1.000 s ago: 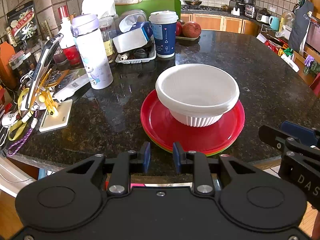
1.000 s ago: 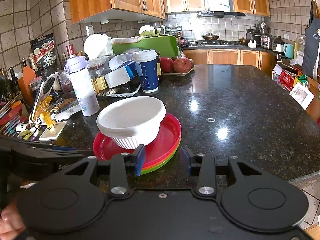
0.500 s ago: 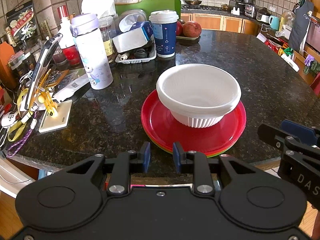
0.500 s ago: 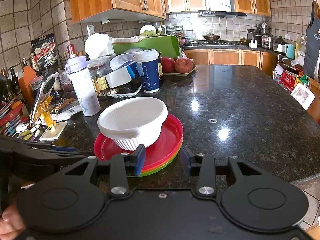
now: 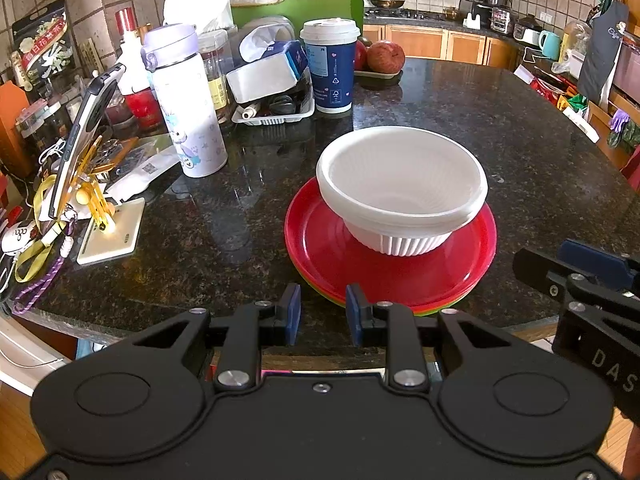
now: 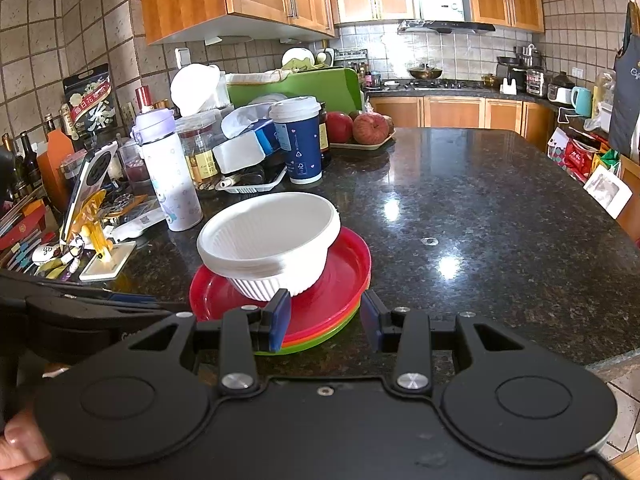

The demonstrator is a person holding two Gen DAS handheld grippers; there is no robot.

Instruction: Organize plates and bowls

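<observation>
Two hand-held grippers, empty | white bowl on plates just ahead

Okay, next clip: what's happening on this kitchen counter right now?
A person holds two handheld grippers at the near edge of the dark granite counter. Both the left gripper and right gripper are open and empty, short of the dishes. In front of them a white ribbed bowl sits on a stack of plates, red on top with orange and green edges beneath. Nothing is being gripped.
</observation>
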